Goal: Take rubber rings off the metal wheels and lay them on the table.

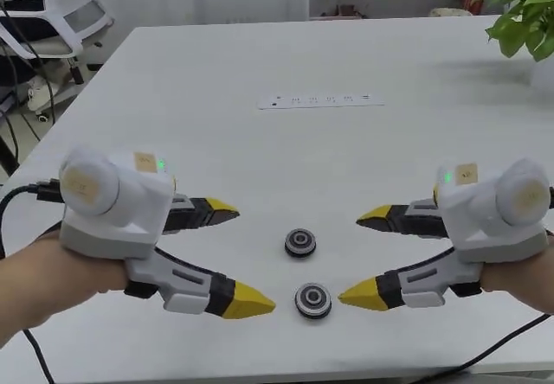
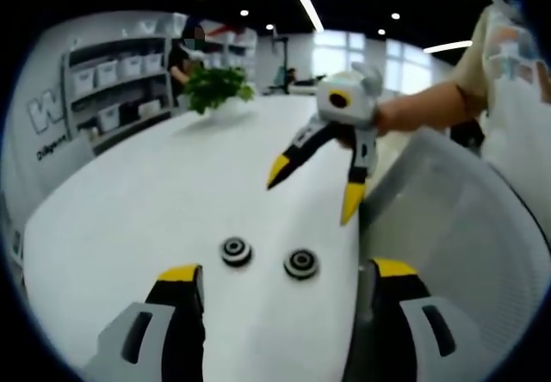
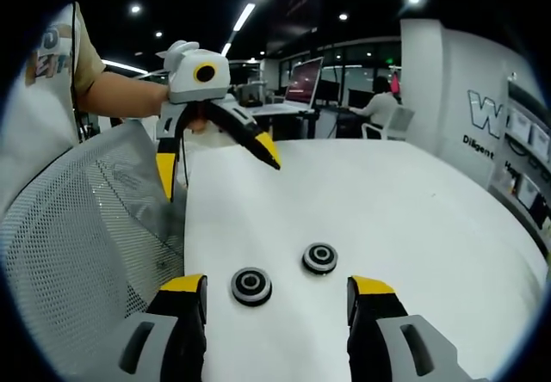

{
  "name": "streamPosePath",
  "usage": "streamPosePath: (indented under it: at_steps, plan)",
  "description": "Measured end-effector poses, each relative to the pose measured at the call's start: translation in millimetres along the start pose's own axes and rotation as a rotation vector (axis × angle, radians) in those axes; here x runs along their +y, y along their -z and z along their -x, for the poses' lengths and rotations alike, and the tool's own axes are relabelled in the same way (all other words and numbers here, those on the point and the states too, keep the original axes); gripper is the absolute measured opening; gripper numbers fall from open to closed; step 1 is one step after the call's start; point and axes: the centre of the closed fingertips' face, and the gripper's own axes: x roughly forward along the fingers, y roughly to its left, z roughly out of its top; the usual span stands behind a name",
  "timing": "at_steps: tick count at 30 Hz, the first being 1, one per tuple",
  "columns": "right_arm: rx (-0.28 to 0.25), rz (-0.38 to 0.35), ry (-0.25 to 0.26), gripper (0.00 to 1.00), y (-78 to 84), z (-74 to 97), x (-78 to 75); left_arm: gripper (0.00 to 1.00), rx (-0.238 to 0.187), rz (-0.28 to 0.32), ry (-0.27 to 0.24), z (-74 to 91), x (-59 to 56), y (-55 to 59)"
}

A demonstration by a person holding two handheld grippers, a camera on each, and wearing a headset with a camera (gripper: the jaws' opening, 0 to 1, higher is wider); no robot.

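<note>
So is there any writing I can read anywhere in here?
"W": big letter on the wall.
"Dil...": smaller line under it, the rest blurred.
Marks on the white strip: too small to read.
The shirt print: blurred.

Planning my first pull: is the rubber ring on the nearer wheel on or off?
On: a black ring wraps the nearer wheel, which lies flat on the table.
</note>
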Motion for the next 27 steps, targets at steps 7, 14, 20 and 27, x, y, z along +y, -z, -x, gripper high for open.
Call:
streamPosePath:
  at_steps: [7, 14, 20, 27]
  plan:
    - [0.017, -0.002, -0.021, 0.6, 11.8, -9.6, -0.2, 0.71, 0.031, -0.006, 0.038, -13.7, -3.3, 10.3]
    - [0.045, 0.007, -0.045, 0.55, 22.6, -16.8, 1.5, 0.64, 0.061, 0.0, 0.081, -28.1, -6.5, 16.7]
    - [0.065, 0.014, -0.078, 0.5, 29.2, -23.4, 6.9, 0.57, 0.074, -0.014, 0.111, -40.1, -9.3, 21.3]
    - [0.081, 0.023, -0.101, 0.46, 33.9, -29.7, 10.5, 0.49, 0.095, -0.022, 0.148, -51.3, -16.0, 26.4]
